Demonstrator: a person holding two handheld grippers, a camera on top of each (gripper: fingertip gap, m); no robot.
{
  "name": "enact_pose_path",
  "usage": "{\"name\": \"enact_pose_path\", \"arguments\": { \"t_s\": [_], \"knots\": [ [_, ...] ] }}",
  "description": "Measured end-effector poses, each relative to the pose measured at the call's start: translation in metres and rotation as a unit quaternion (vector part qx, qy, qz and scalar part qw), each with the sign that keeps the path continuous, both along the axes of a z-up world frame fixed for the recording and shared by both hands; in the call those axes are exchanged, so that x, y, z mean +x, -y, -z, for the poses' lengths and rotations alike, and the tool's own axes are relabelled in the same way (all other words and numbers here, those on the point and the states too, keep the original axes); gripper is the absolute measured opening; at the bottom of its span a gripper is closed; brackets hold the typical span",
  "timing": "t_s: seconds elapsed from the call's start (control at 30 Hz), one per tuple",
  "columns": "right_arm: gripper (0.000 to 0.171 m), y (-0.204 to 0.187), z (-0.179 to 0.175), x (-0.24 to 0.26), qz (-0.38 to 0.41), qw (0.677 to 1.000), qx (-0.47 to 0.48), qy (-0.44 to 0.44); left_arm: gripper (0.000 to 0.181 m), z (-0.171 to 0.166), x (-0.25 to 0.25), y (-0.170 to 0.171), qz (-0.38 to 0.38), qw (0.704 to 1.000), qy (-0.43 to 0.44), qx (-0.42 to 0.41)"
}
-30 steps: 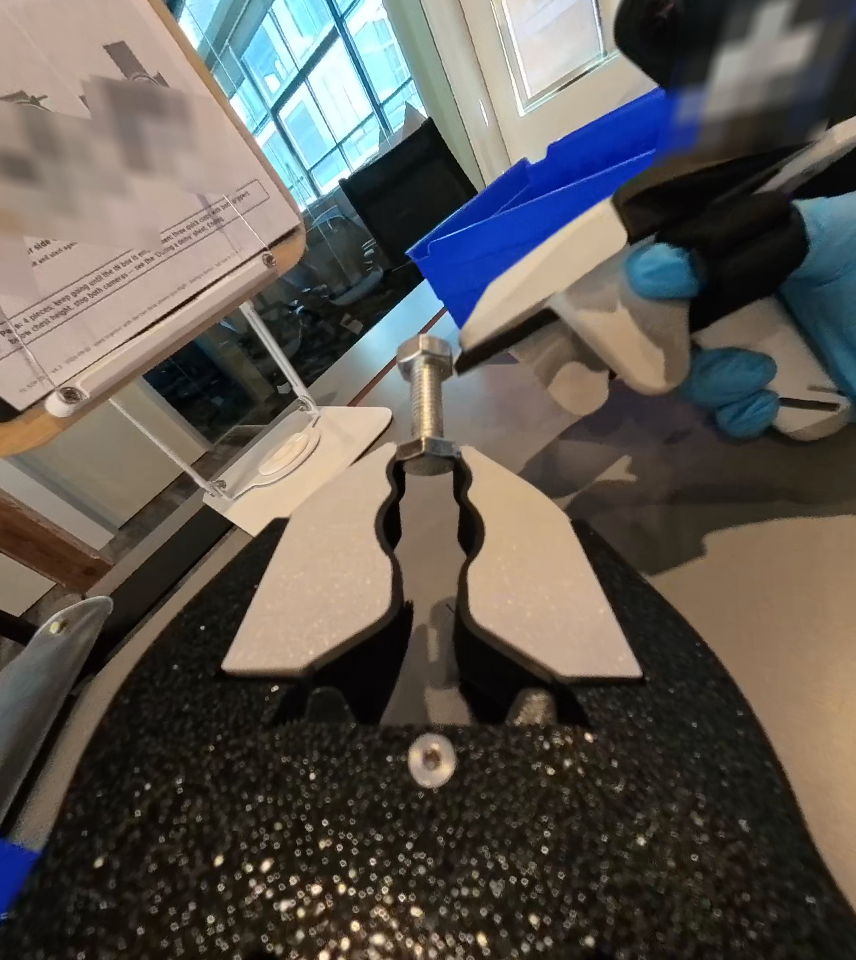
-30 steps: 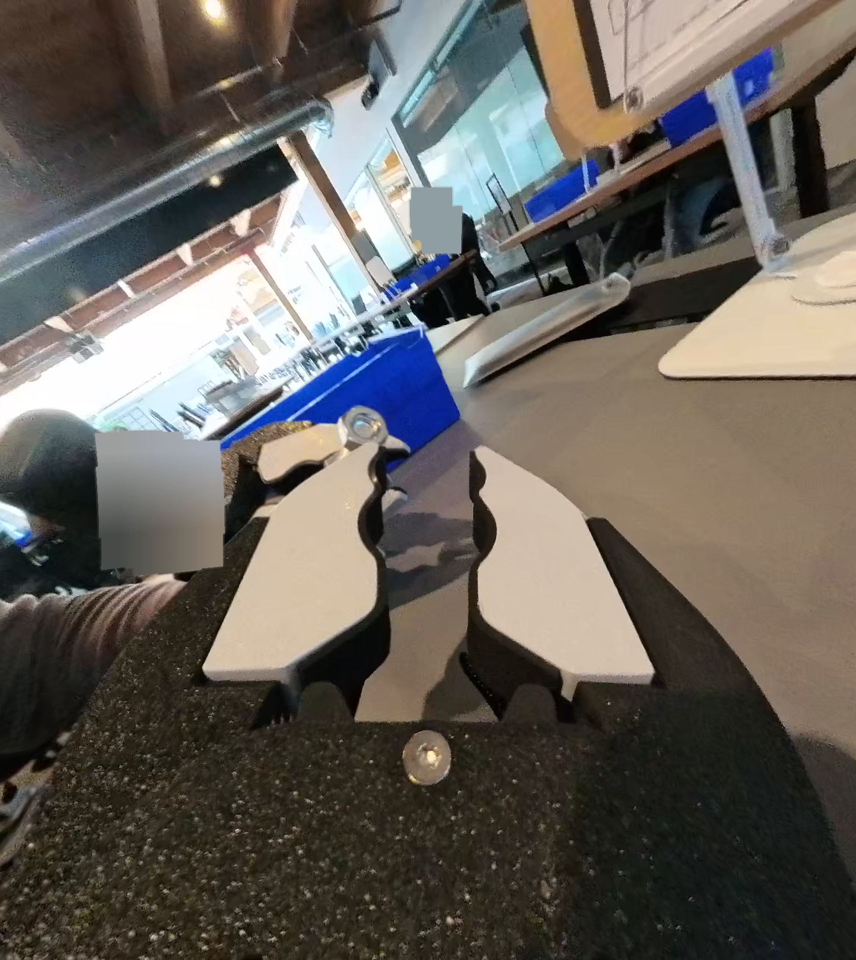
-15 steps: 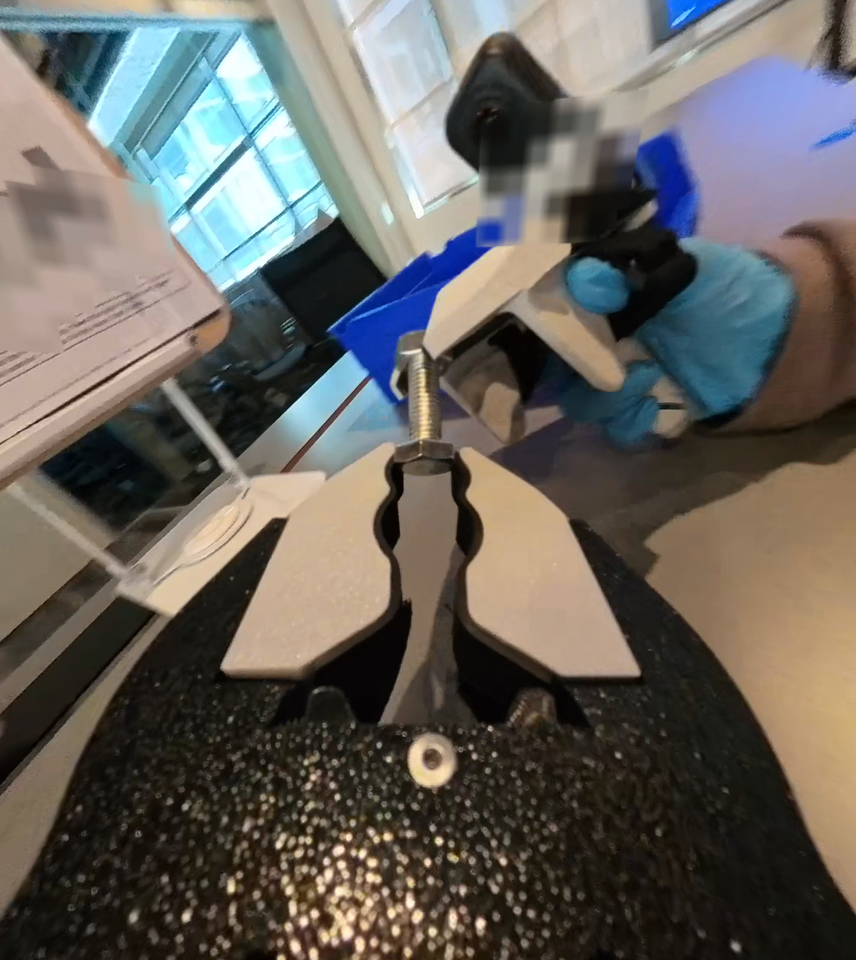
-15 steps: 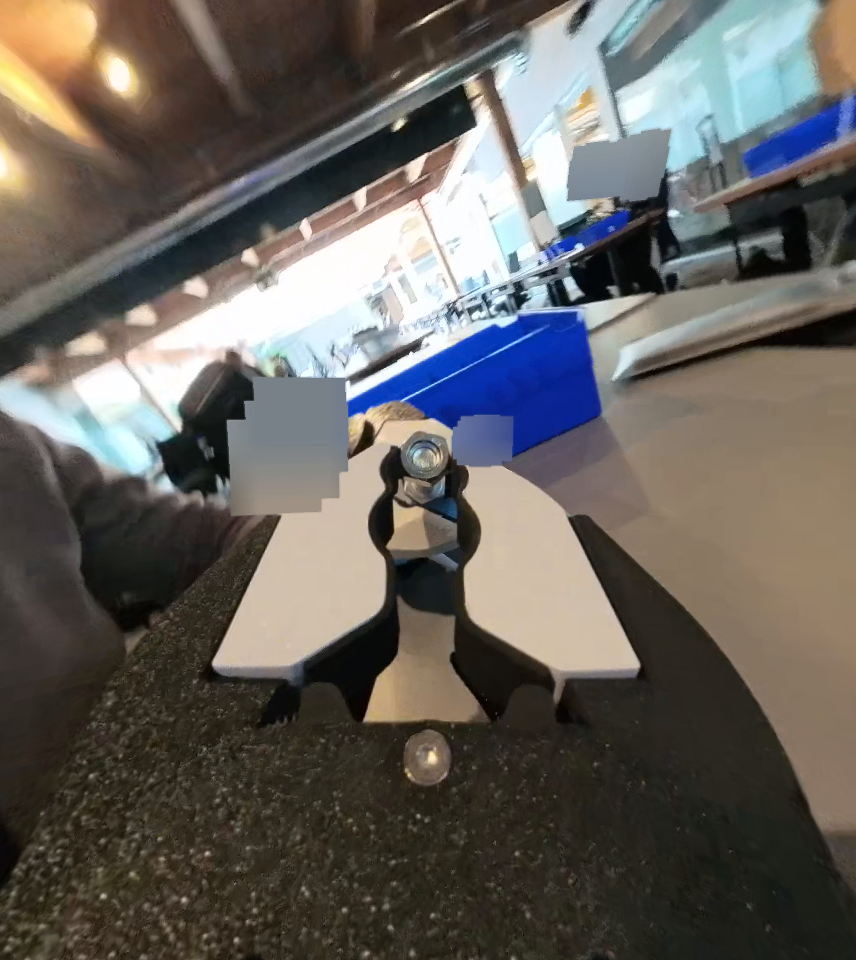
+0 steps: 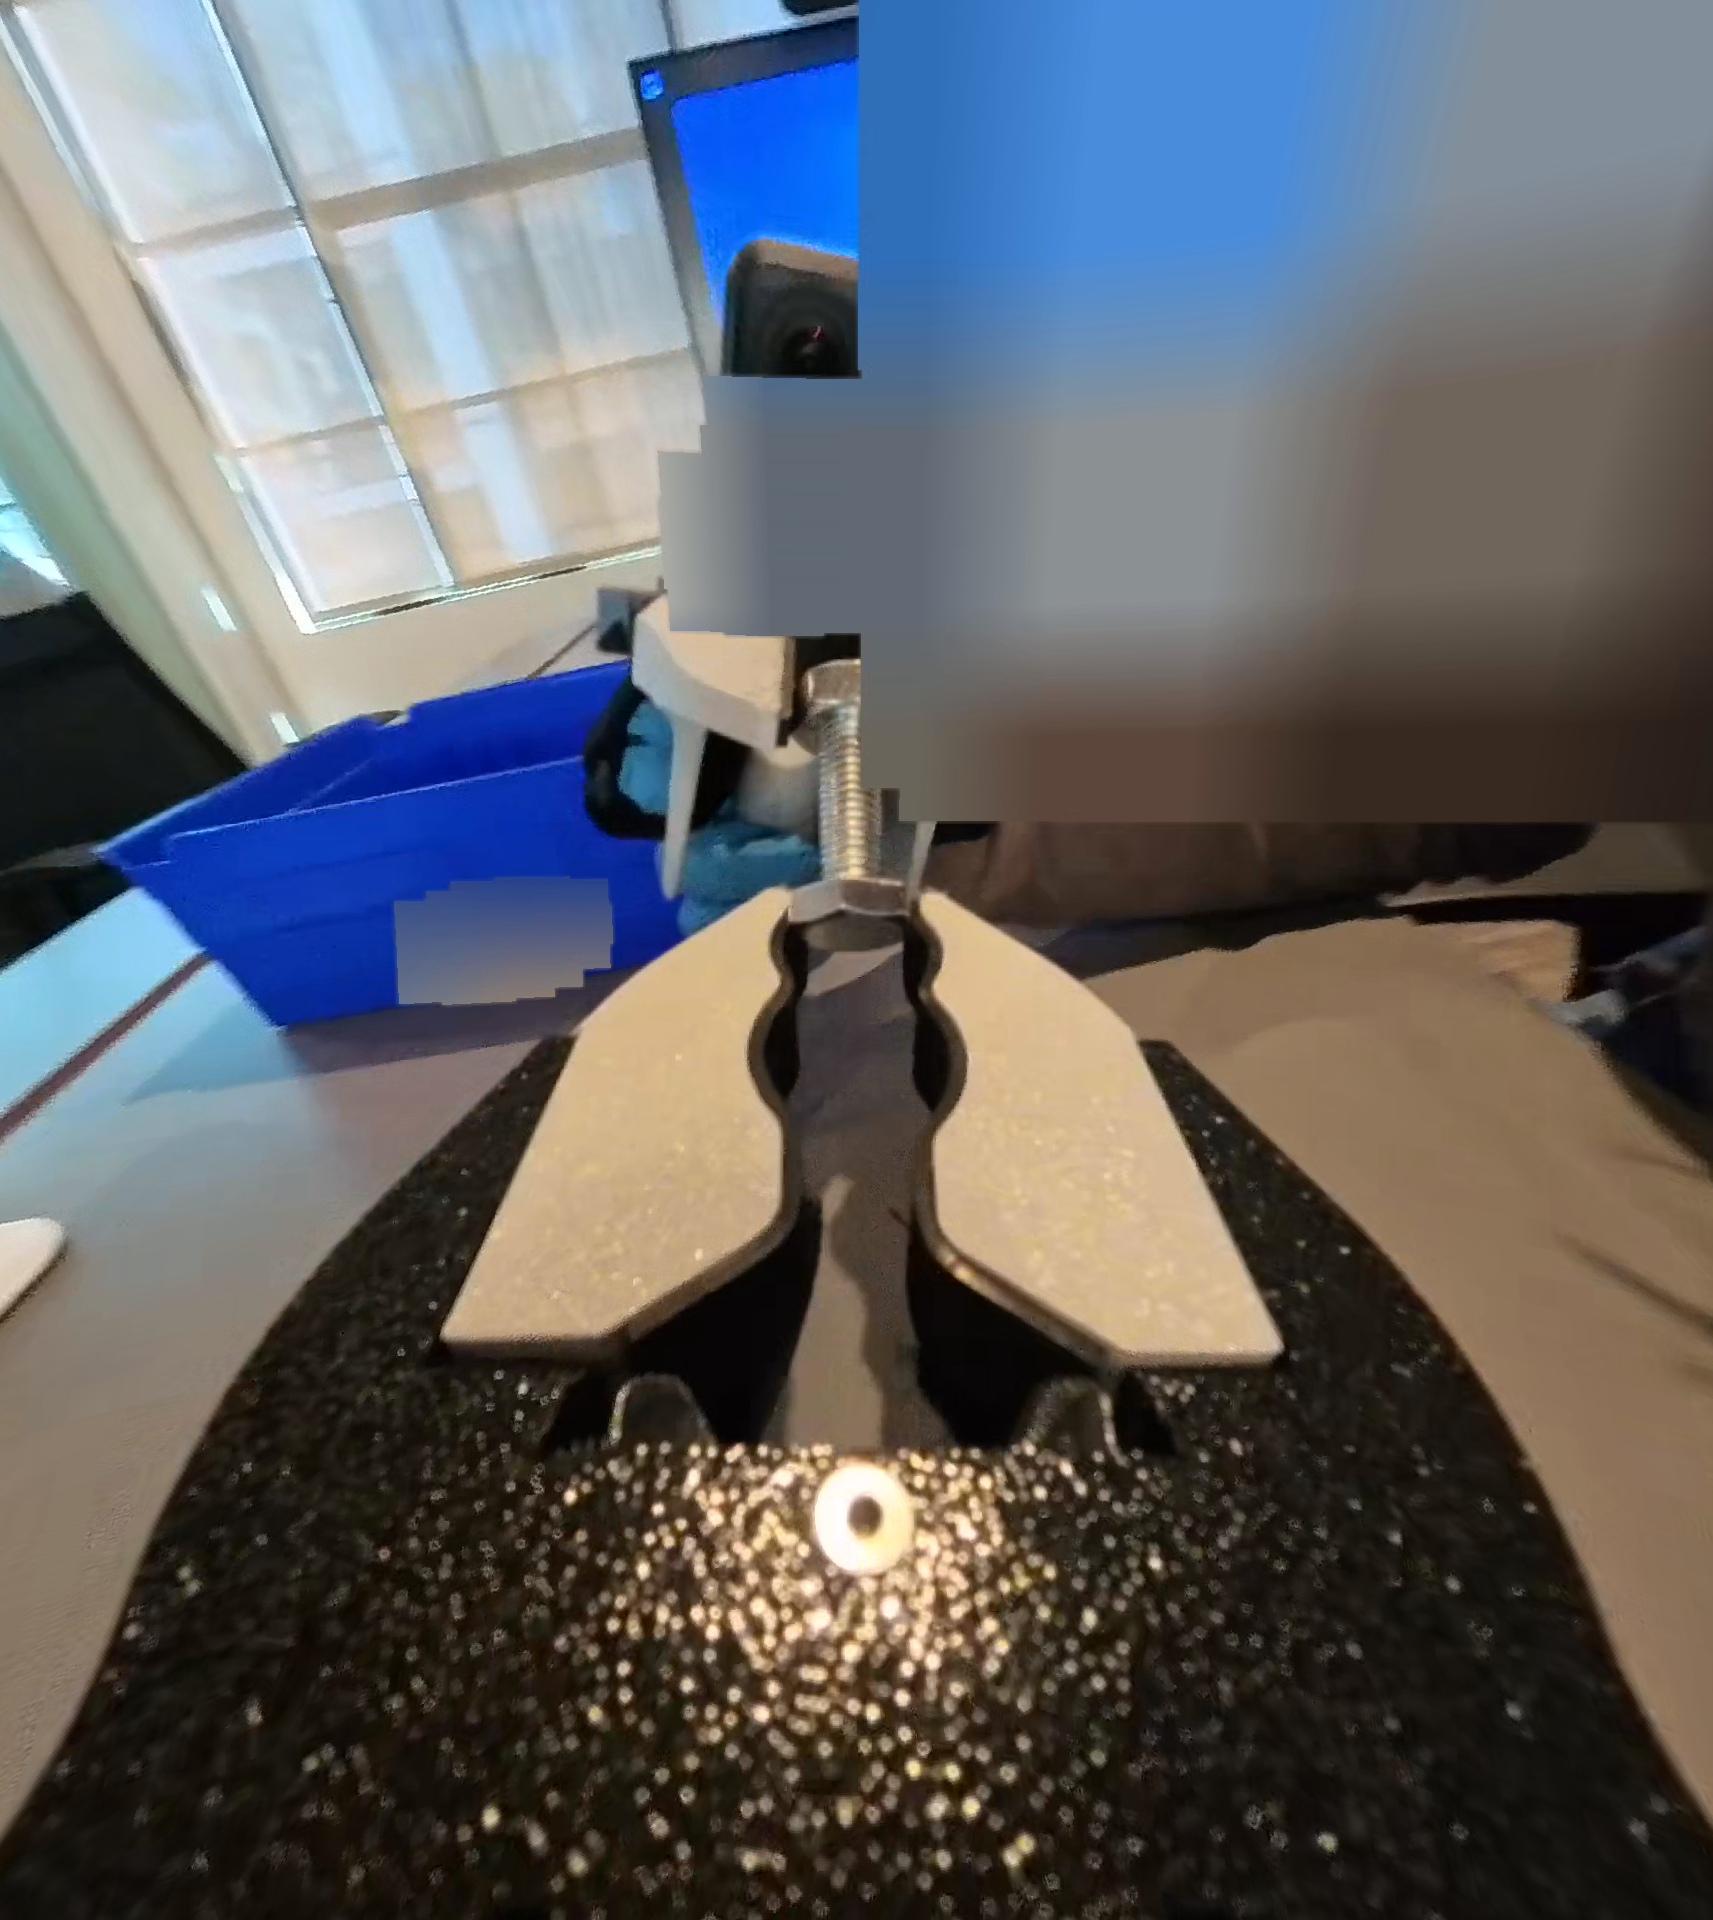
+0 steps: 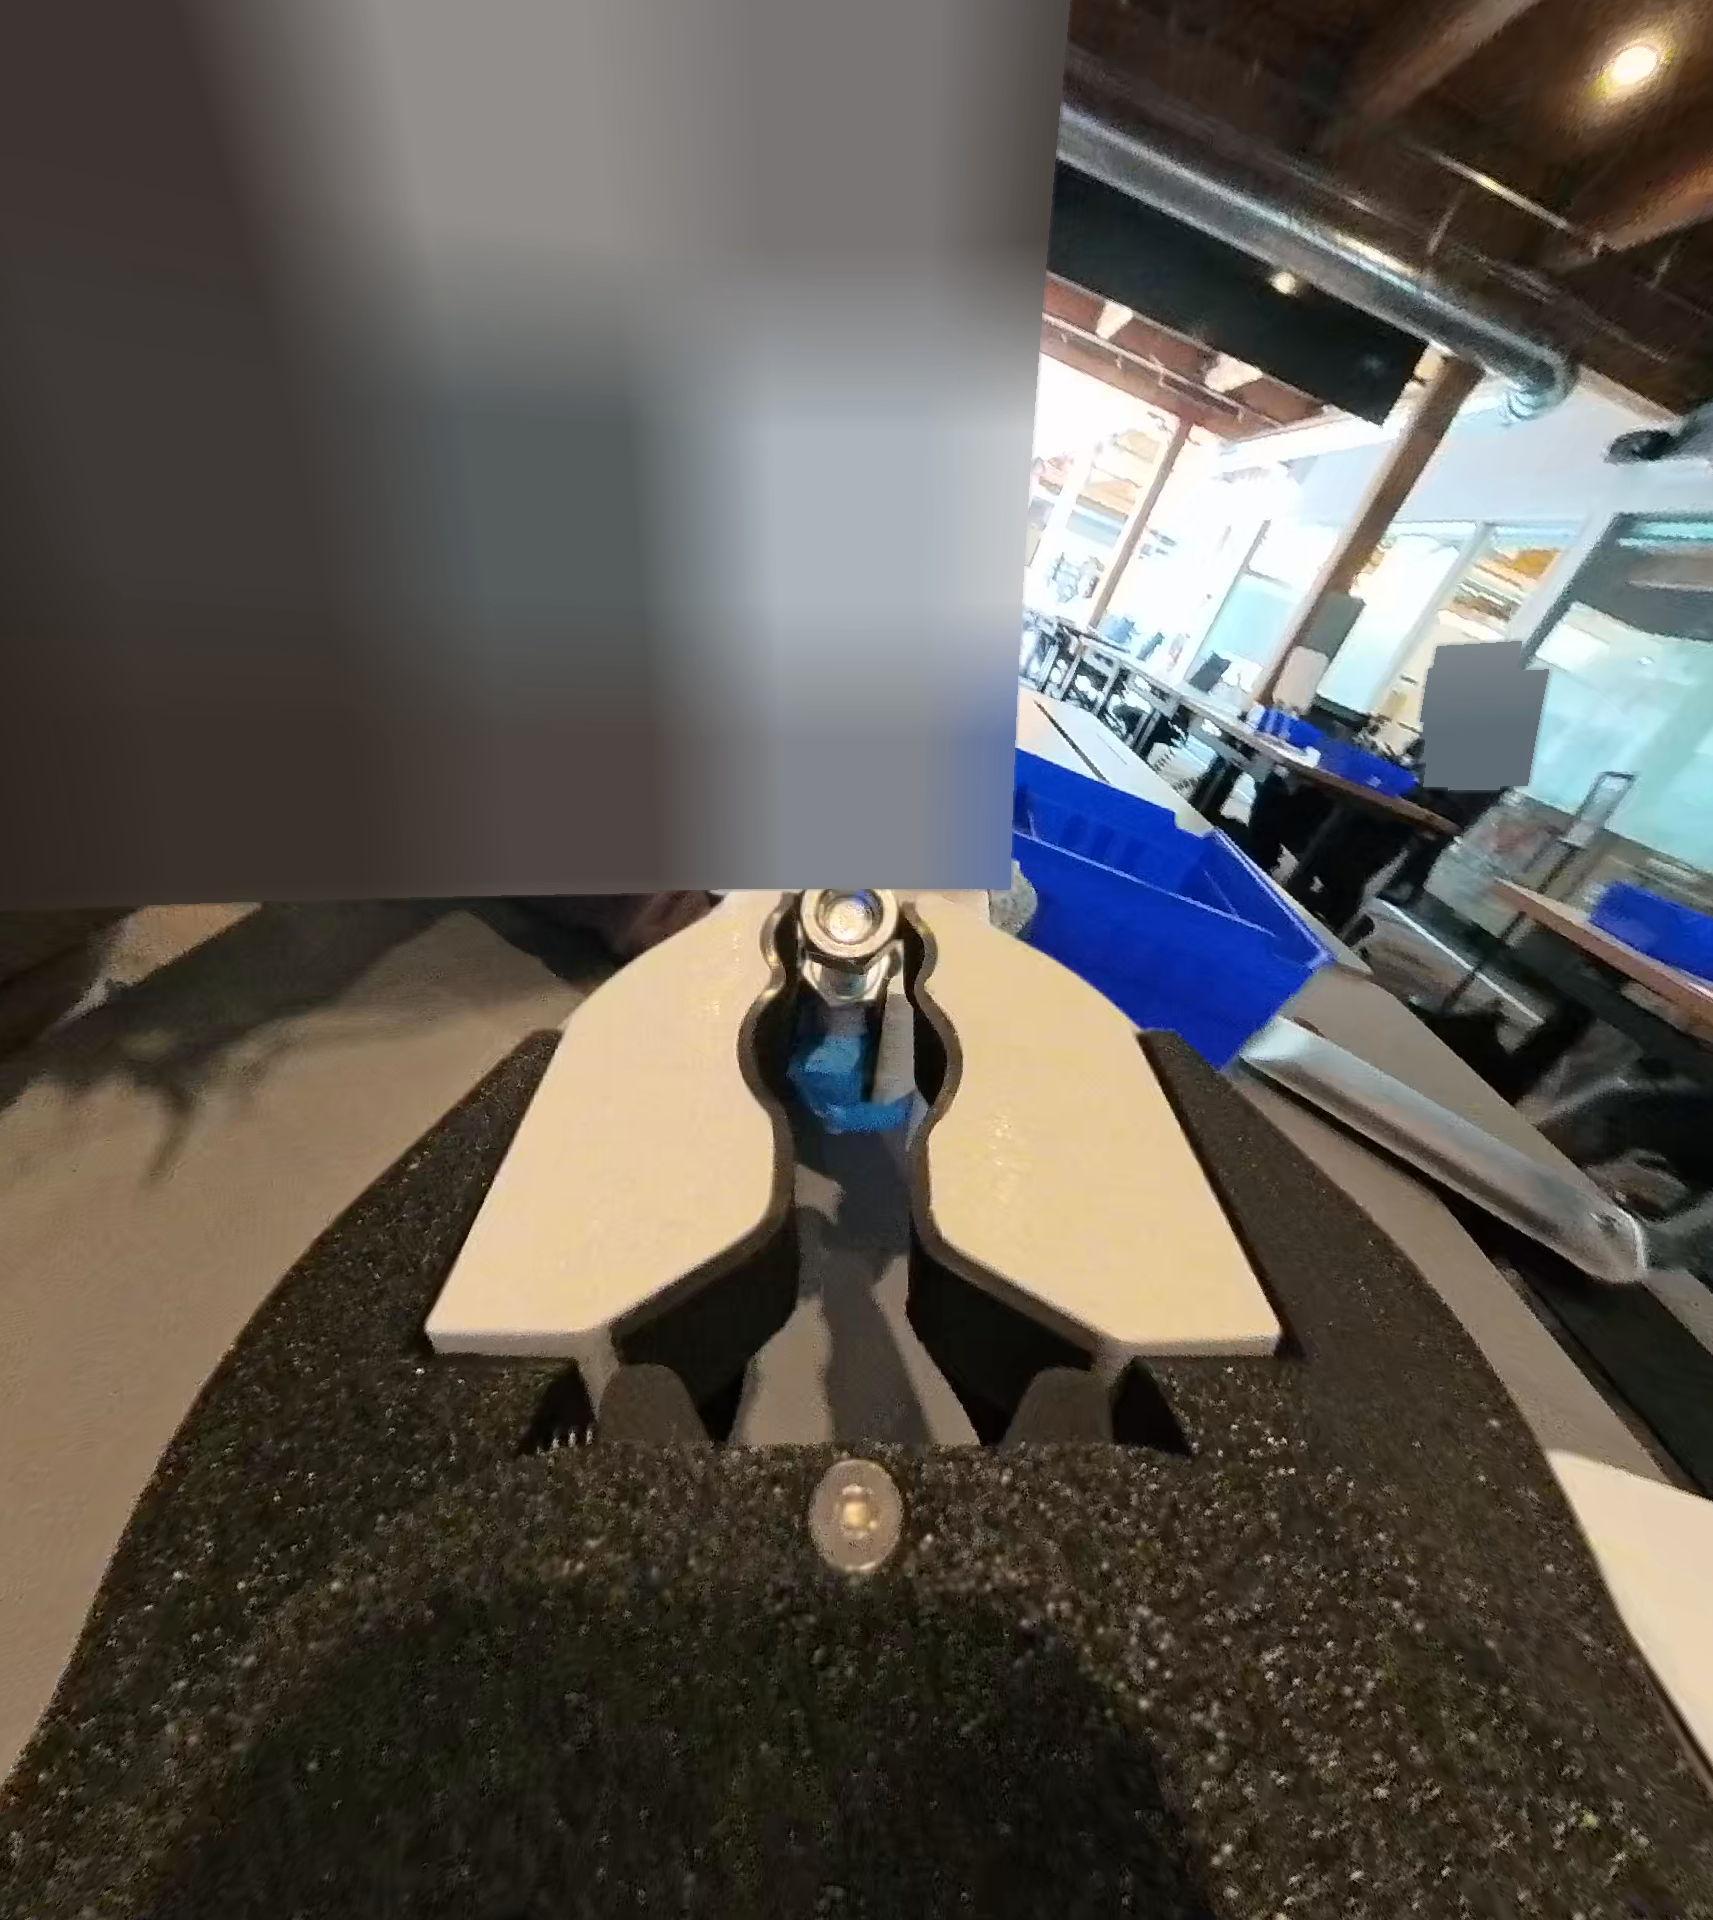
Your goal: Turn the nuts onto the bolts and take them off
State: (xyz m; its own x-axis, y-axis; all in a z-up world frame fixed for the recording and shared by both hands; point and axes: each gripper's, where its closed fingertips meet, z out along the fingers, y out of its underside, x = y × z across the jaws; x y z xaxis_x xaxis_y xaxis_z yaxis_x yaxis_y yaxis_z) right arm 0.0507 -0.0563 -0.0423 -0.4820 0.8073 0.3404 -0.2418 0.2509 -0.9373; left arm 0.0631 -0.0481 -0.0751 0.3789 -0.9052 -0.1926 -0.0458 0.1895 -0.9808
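Grey table [image 5: 1454, 1195] open; left fingers [image 5: 850, 920] clamp nut [image 5: 852, 896], right fingers [image 6: 847, 925] clamp bolt [image 5: 847, 769] head.

Nut [image 5: 850, 896] sits low on upright bolt [image 5: 847, 790]; bin [image 5: 395, 852] behind-left on table [image 5: 52, 1351].

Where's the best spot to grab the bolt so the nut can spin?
Probably its hex head, pinched from the sides on two flat faces: flats resist slipping, threads don't. The right gripper sits there now, while the left gripper clamps the nut below.
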Motion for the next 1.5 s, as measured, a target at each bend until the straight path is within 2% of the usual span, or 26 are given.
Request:
{"name": "enact_pose_path", "arguments": {
  "t_s": [0.13, 0.27, 0.33, 0.4, 0.5, 0.57, 0.63, 0.83, 0.9, 1.03, 1.1, 1.17, 1.27, 1.4, 1.5],
  "knots": [
    [0.018, 0.003, -0.004, 0.002, -0.022, 0.999, -0.022, -0.014, 0.017, -0.007, 0.001, 0.007, 0.045, 0.997, 0.04, -0.043],
    [0.019, -0.002, -0.007, -0.003, 0.001, 0.999, -0.039, -0.022, 0.017, -0.008, -0.004, 0.0, 0.017, 0.998, 0.046, -0.032],
    [0.022, -0.009, -0.009, -0.007, 0.024, 0.997, -0.061, -0.026, 0.017, -0.008, -0.009, -0.009, -0.032, 0.999, 0.039, -0.009],
    [0.047, -0.022, -0.014, -0.01, 0.059, 0.992, -0.104, -0.033, 0.017, -0.006, -0.021, -0.025, -0.111, 0.993, 0.026, 0.019],
    [0.056, -0.046, -0.015, -0.016, 0.107, 0.977, -0.182, -0.018, 0.017, 0.0, -0.047, -0.049, -0.246, 0.967, -0.03, 0.063],
    [0.062, -0.057, -0.009, -0.022, 0.129, 0.963, -0.238, 0.015, 0.017, 0.006, -0.057, -0.058, -0.304, 0.945, -0.08, 0.094],
    [0.059, -0.058, 0.003, -0.028, 0.131, 0.949, -0.276, 0.072, 0.018, 0.01, -0.059, -0.062, -0.335, 0.926, -0.124, 0.125],
    [0.031, -0.062, 0.021, -0.031, 0.123, 0.912, -0.355, 0.167, 0.017, 0.017, -0.052, -0.061, -0.354, 0.891, -0.211, 0.194],
    [0.018, -0.057, 0.026, -0.03, 0.112, 0.911, -0.349, 0.191, 0.017, 0.017, -0.05, -0.06, -0.349, 0.89, -0.216, 0.198],
    [0.018, -0.052, 0.027, -0.026, 0.109, 0.925, -0.303, 0.202, 0.017, 0.019, -0.044, -0.055, -0.308, 0.913, -0.196, 0.185],
    [0.017, -0.046, 0.027, -0.022, 0.101, 0.951, -0.228, 0.181, 0.017, 0.02, -0.039, -0.051, -0.275, 0.93, -0.177, 0.171],
    [0.017, -0.039, 0.025, -0.019, 0.099, 0.98, -0.124, 0.124, 0.017, 0.021, -0.033, -0.046, -0.248, 0.941, -0.164, 0.16],
    [0.017, -0.029, 0.024, -0.012, 0.096, 0.994, 0.024, 0.052, 0.017, 0.022, -0.025, -0.04, -0.217, 0.951, -0.159, 0.156],
    [0.017, -0.022, 0.022, -0.007, 0.077, 0.994, 0.067, 0.034, 0.017, 0.02, -0.018, -0.03, -0.16, 0.973, -0.117, 0.119],
    [0.017, -0.02, 0.02, -0.009, 0.076, 0.995, 0.067, 0.024, 0.017, 0.019, -0.018, -0.028, -0.148, 0.978, -0.104, 0.106]
  ]
}}
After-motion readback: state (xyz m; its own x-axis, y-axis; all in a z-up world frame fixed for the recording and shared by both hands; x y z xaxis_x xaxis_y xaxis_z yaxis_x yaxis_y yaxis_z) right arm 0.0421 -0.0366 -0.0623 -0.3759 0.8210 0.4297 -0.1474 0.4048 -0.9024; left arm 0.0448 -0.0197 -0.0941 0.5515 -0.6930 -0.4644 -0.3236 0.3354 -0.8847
